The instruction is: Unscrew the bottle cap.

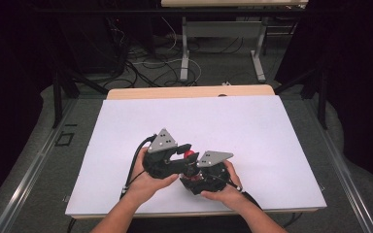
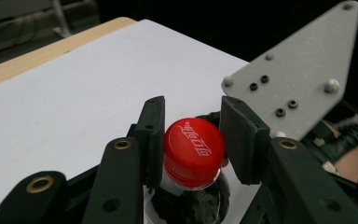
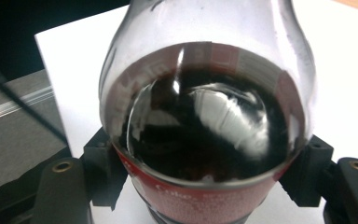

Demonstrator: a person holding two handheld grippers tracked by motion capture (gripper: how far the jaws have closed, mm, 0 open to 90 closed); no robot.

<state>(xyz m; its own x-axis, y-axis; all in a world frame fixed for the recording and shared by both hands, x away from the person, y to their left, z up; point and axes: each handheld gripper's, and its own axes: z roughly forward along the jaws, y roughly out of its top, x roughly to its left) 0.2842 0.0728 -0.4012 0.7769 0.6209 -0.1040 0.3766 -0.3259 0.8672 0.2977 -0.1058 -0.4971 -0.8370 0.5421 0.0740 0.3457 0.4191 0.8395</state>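
two grippers, one bottle

low in the middle of the frame, my right gripper (image 3: 205,186) squeezes the clear plastic bottle of dark cola (image 3: 205,135); my left gripper (image 2: 193,144) pinches its round red cap (image 2: 193,150).

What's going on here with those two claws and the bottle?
A person is working a cola bottle over a white table, with a claw in each hand. The right claw is clamped around the bottle's body at the red label. The left claw sits at the red cap, one pad pressed against it and the other close beside it, apparently set to unscrew it. The cap is still on, and the bottle holds dark drink.
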